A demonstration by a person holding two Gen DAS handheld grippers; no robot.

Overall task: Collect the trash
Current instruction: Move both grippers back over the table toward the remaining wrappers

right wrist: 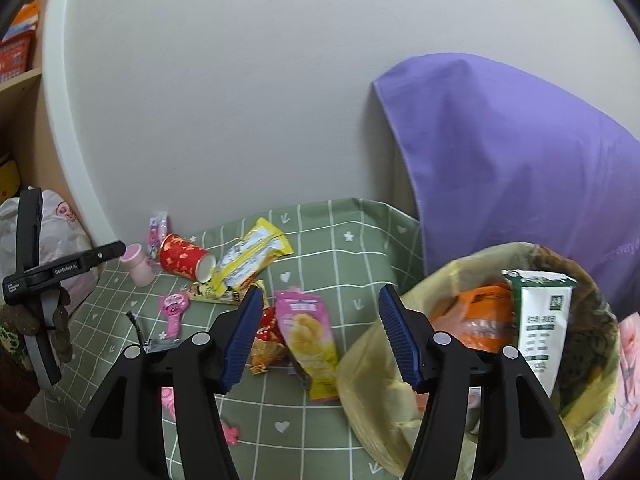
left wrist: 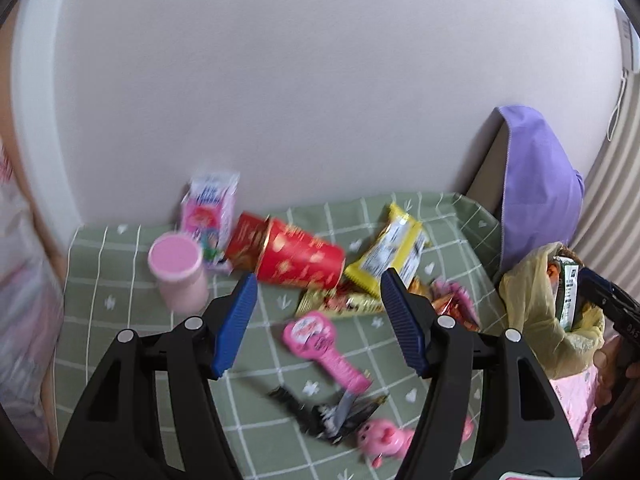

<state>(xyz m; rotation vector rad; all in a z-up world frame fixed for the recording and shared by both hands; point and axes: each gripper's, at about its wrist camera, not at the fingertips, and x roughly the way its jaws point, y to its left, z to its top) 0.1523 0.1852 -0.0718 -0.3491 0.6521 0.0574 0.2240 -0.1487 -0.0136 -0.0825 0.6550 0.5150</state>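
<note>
Trash lies on a green checked cloth (left wrist: 448, 236): a red paper cup (left wrist: 300, 258) on its side, a yellow wrapper (left wrist: 390, 254), a pink flat wrapper (left wrist: 320, 342), a black wrapper (left wrist: 332, 410), a pink milk carton (left wrist: 210, 210) and a pink cup (left wrist: 178, 272). My left gripper (left wrist: 320, 320) is open and empty above the pink flat wrapper. My right gripper (right wrist: 320, 334) is open and empty above a pink-yellow snack bag (right wrist: 310, 340), left of the yellow-lined trash bin (right wrist: 400, 392), which holds a green-white packet (right wrist: 542, 320) and an orange bag (right wrist: 476, 316).
A purple pillow (right wrist: 520, 152) leans on the white wall behind the bin. A pink toy (left wrist: 386, 438) lies at the cloth's near edge. Shelves (right wrist: 16, 80) and a white plastic bag (right wrist: 60, 224) stand at the left. The left gripper's body (right wrist: 44, 276) shows in the right wrist view.
</note>
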